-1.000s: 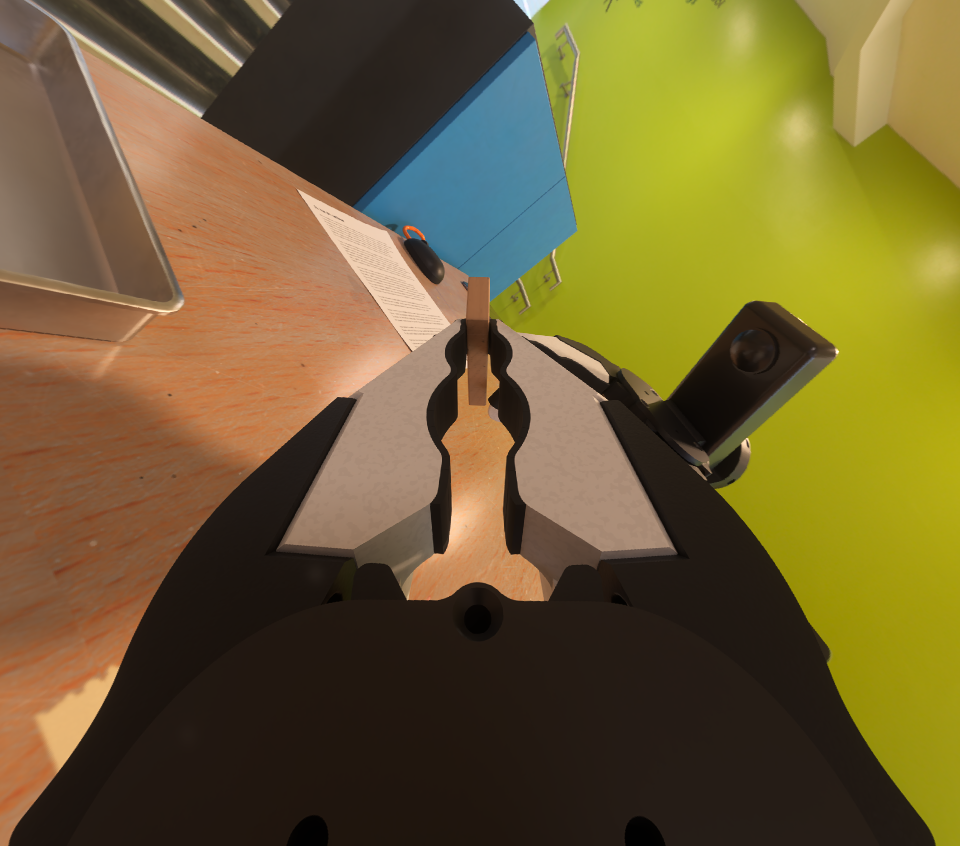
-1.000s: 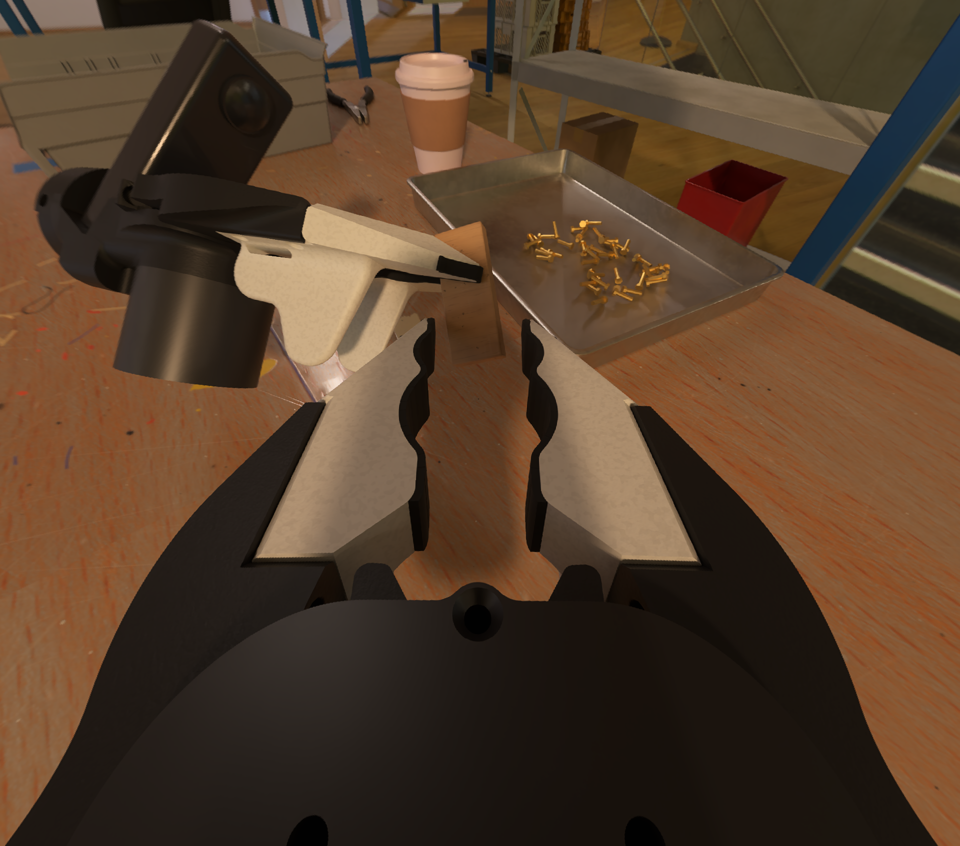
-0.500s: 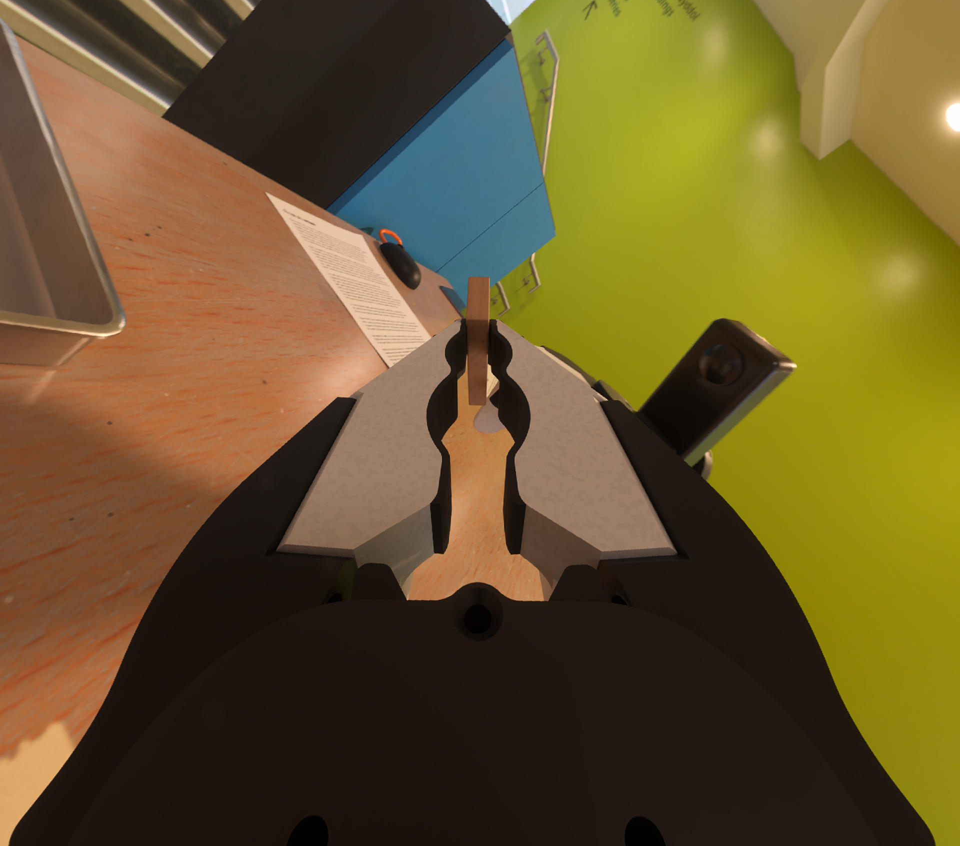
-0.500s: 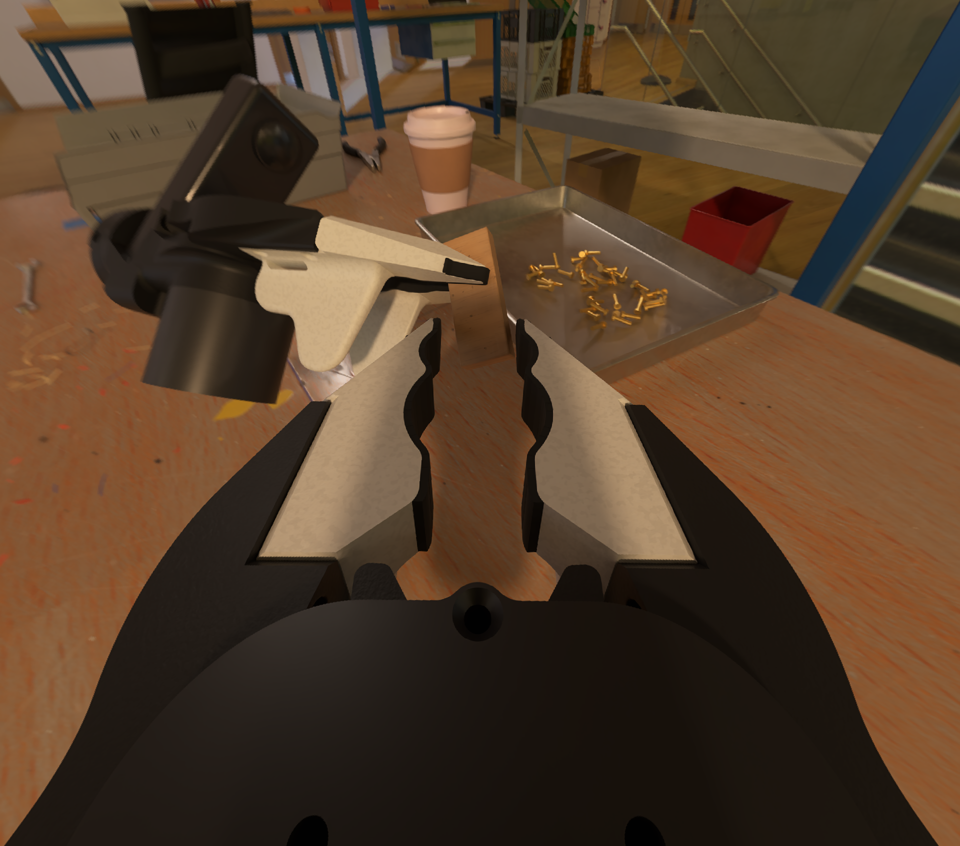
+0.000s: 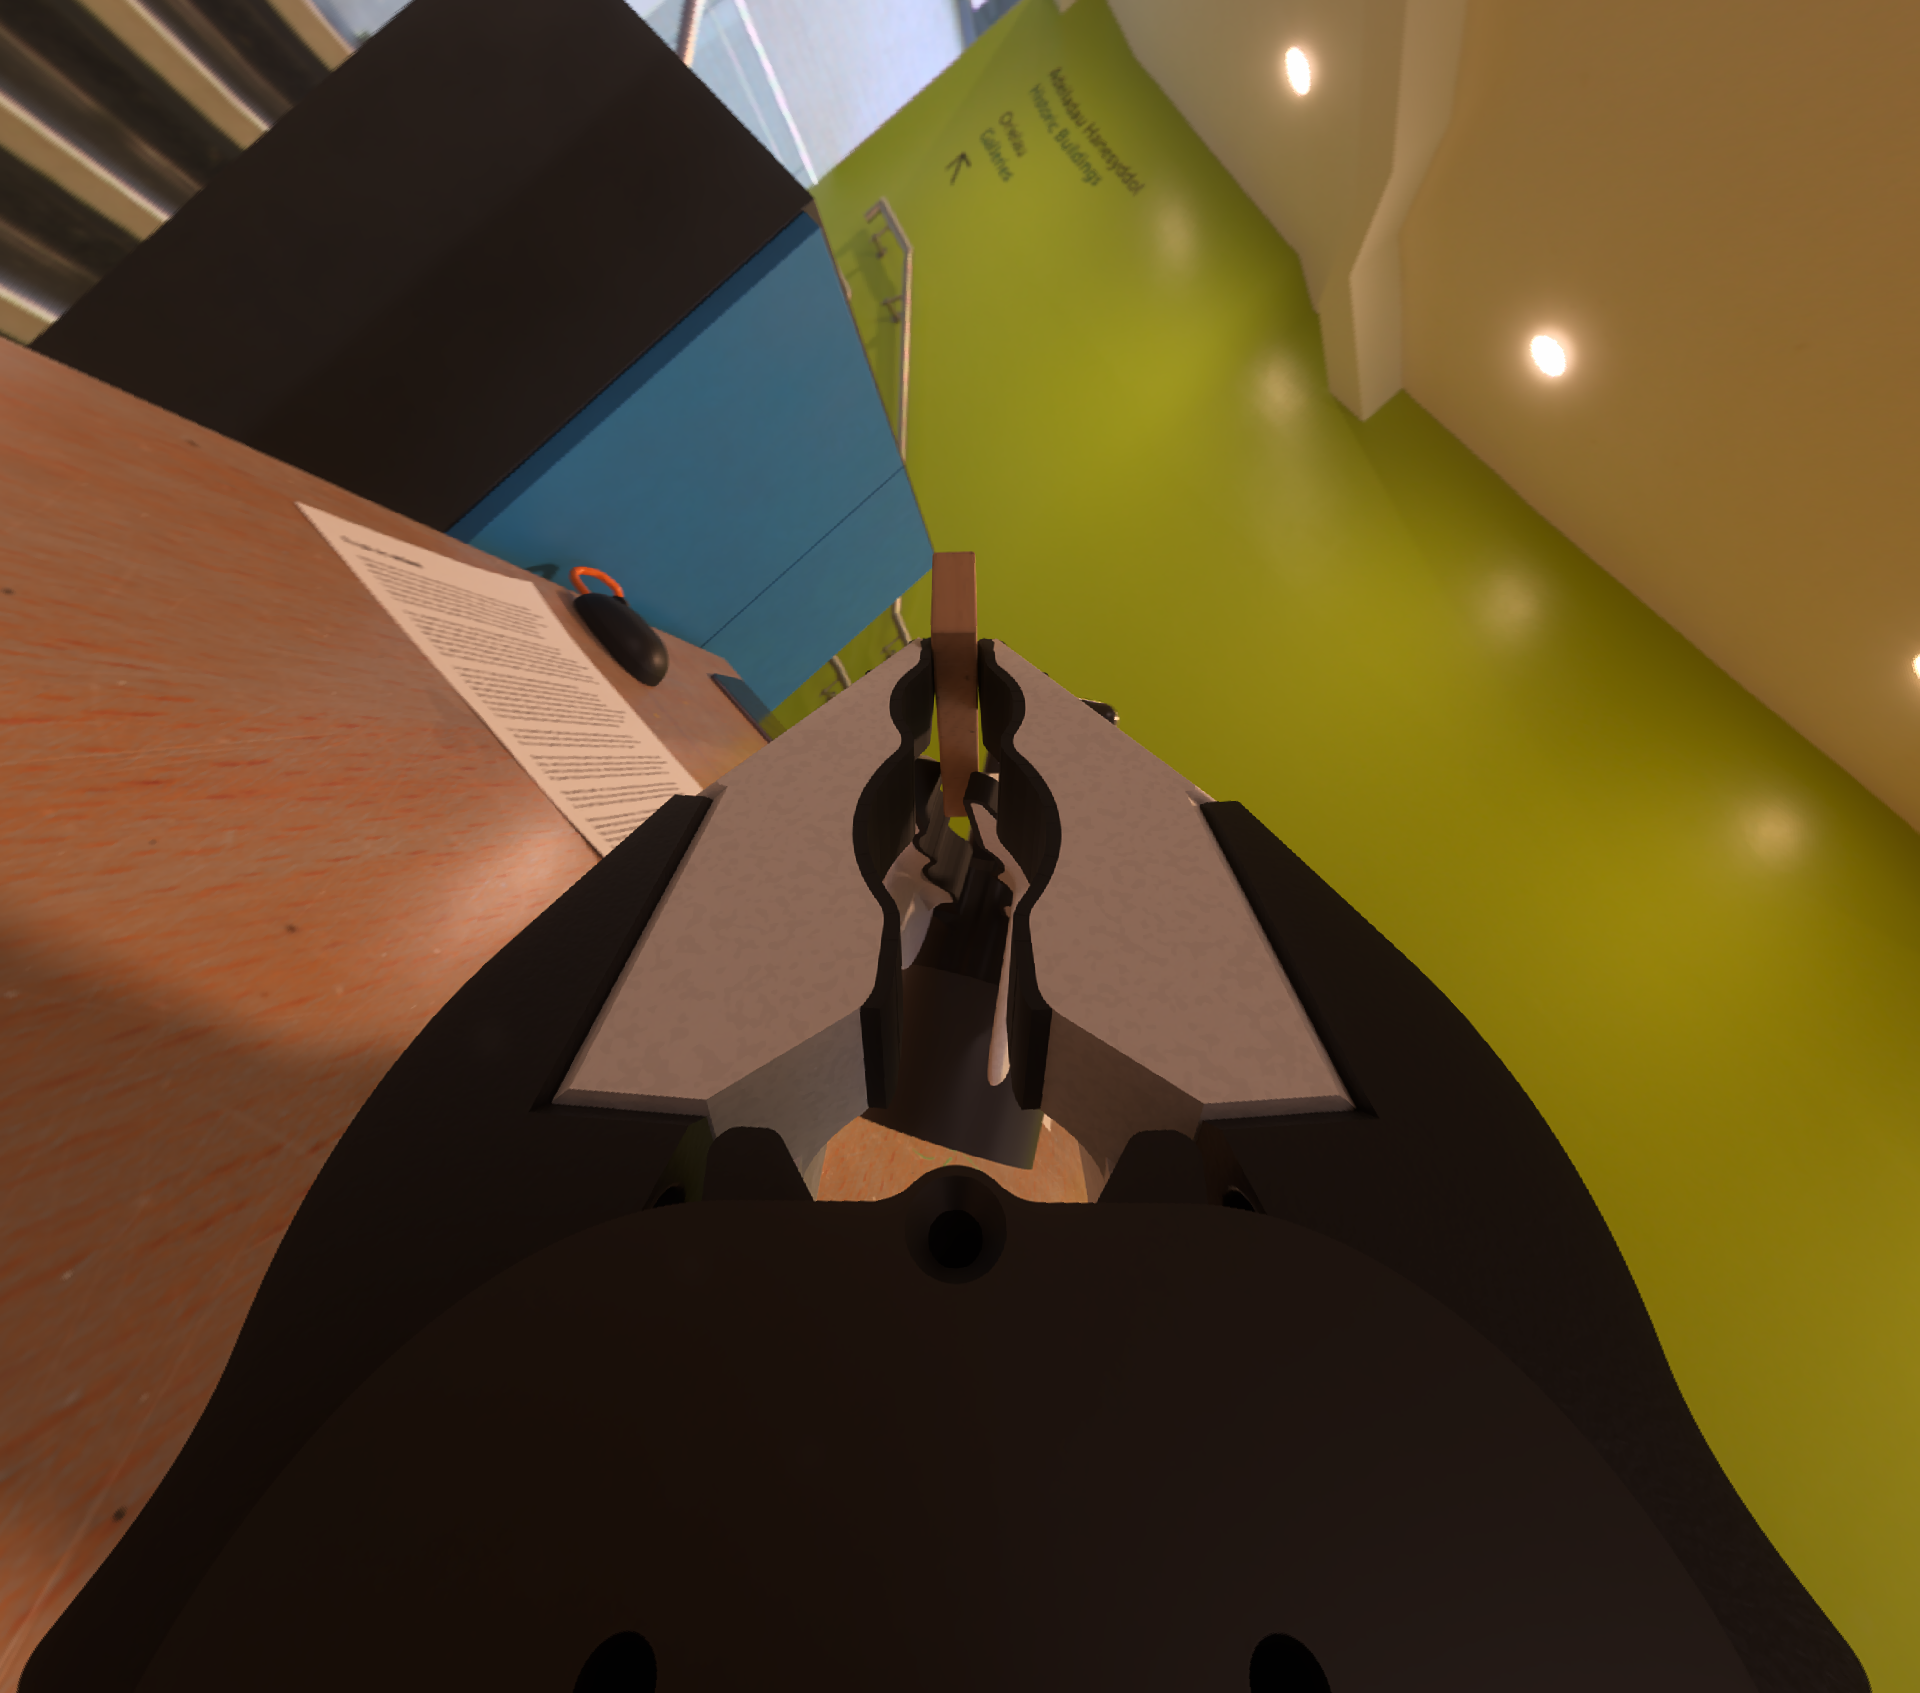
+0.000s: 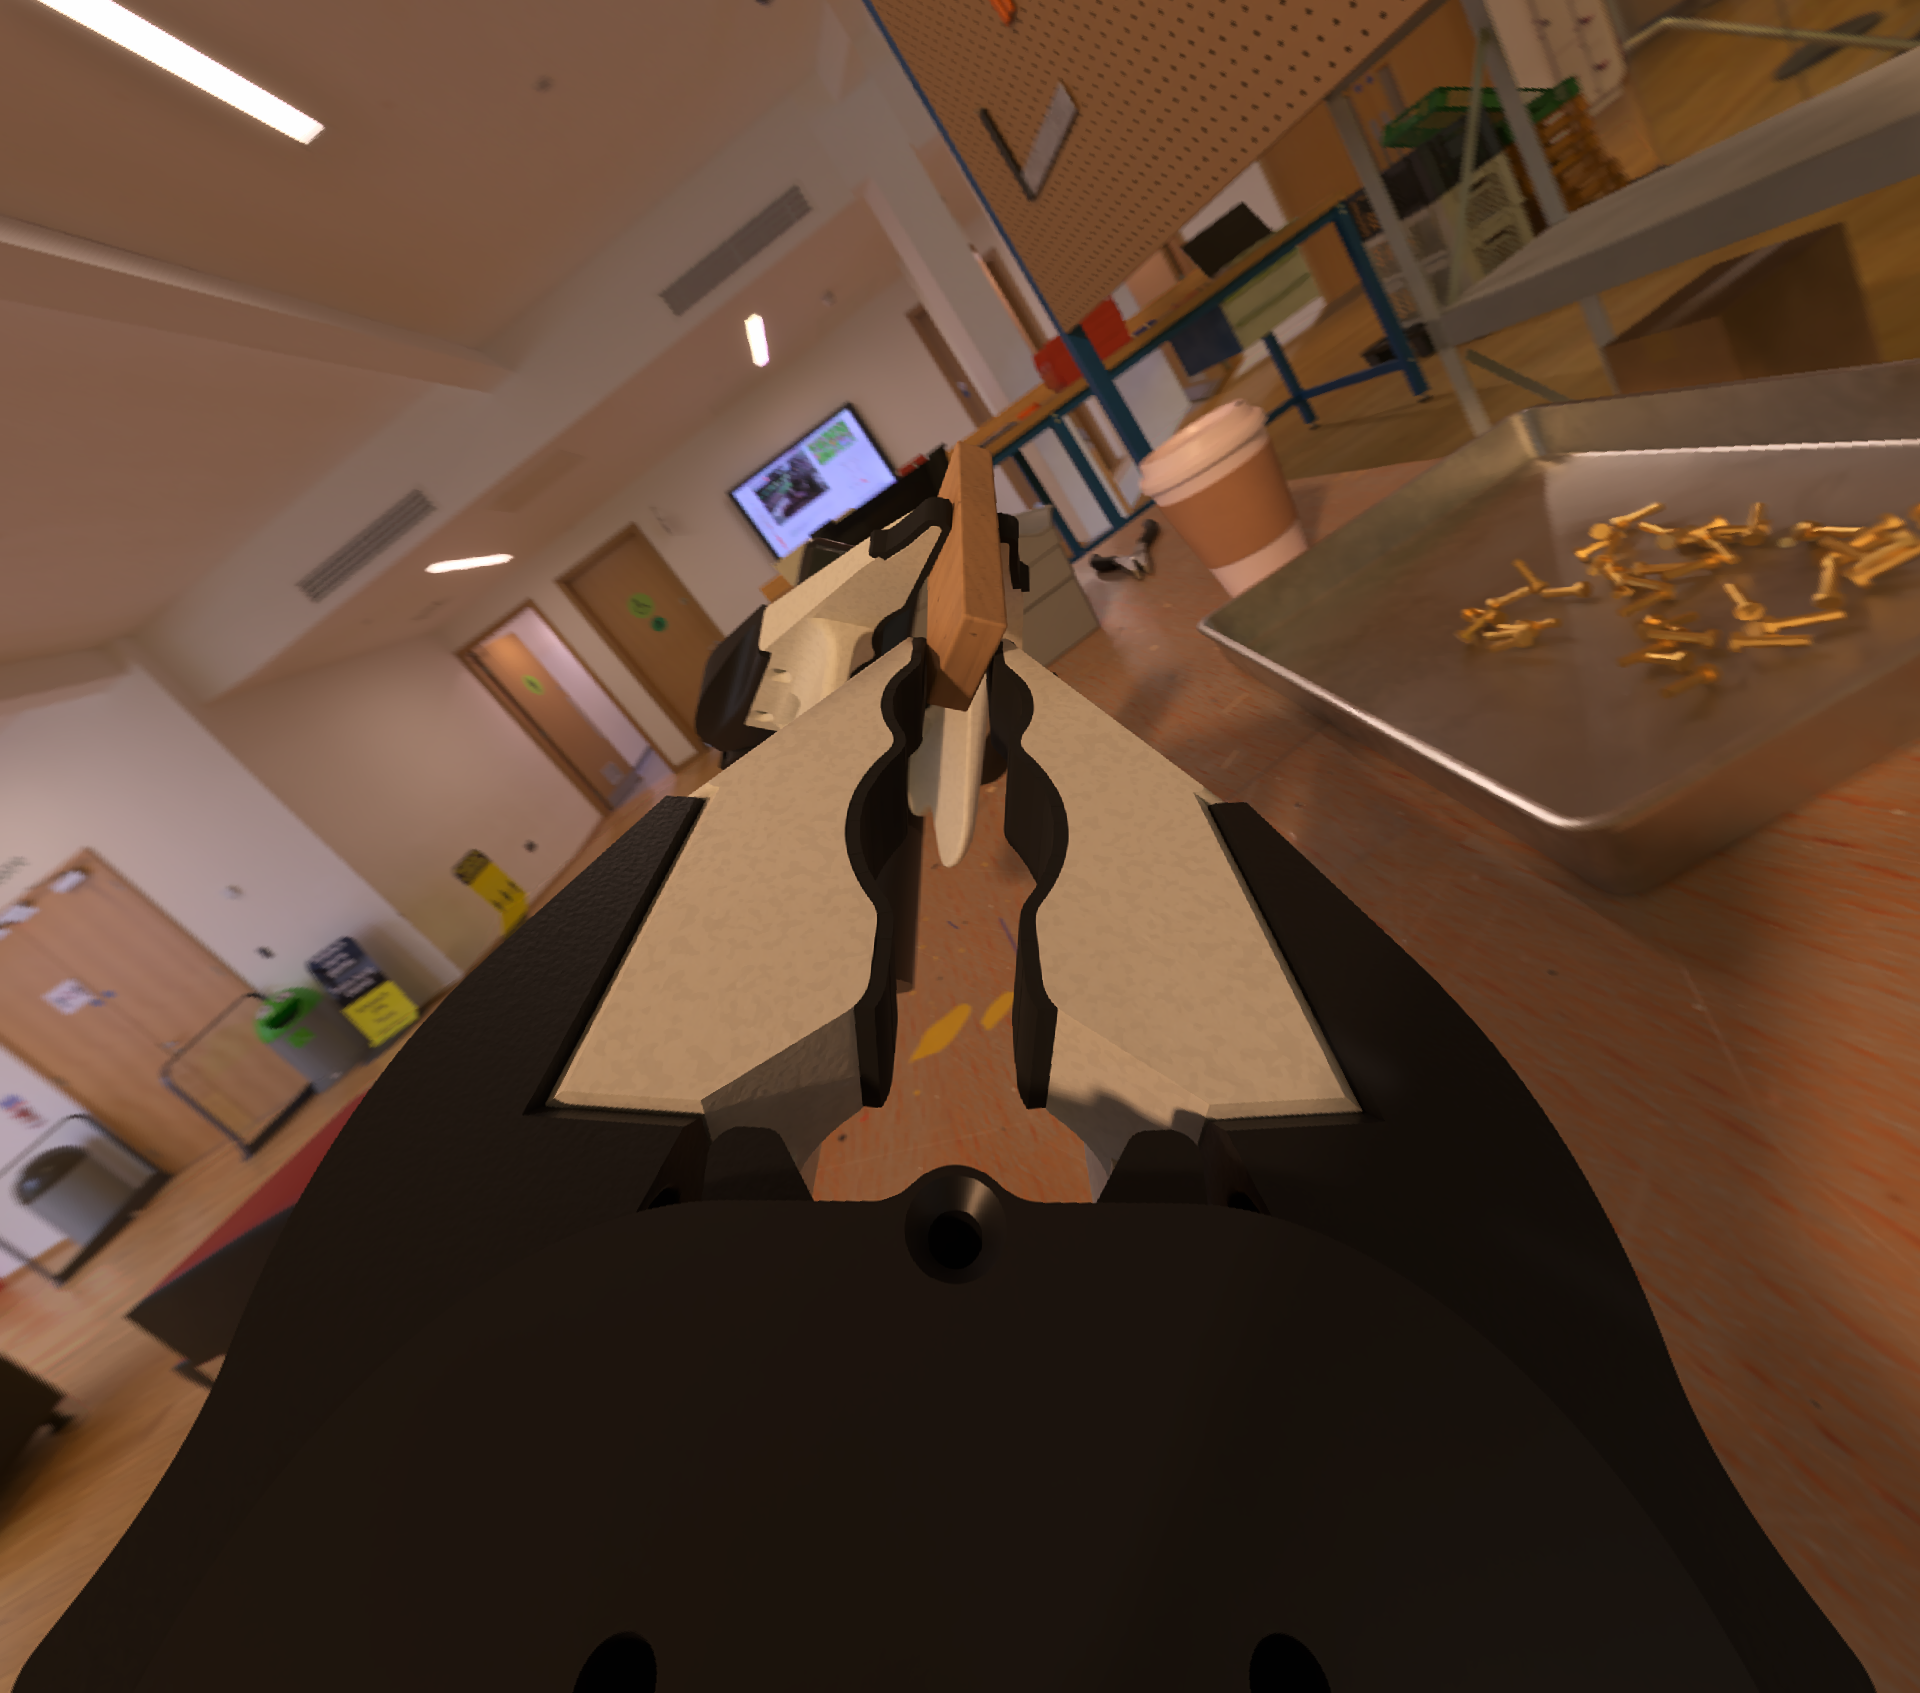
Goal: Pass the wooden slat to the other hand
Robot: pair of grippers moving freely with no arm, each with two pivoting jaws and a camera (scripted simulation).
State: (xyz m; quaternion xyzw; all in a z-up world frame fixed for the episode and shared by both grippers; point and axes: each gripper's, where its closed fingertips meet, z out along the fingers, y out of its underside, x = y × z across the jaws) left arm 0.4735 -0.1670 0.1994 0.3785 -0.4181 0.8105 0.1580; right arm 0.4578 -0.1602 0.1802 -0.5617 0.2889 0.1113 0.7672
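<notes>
The wooden slat (image 5: 954,604) is a short tan strip, seen edge-on in the left wrist view. My left gripper (image 5: 954,672) is shut on it at the fingertips, and its far end sticks out past them. In the right wrist view the slat (image 6: 966,594) runs away from me at a slant. My right gripper (image 6: 961,667) is shut on its near end, with a fingertip against each side. The left gripper (image 6: 821,646) holds the far part, just behind my right fingertips. Parts of the right gripper (image 5: 956,885) show through the gap between my left fingers.
A metal tray (image 6: 1455,770) with several brass screws (image 6: 1683,594) lies on the wooden table (image 5: 208,812) to the right. A paper cup (image 6: 1226,500) stands behind it. A printed sheet (image 5: 499,656) and a black object (image 5: 623,641) lie near a blue cabinet (image 5: 707,438).
My right gripper has moved in and closed on the slat's near end. Both views have tilted upward and rolled. The tray has left the left wrist view.
</notes>
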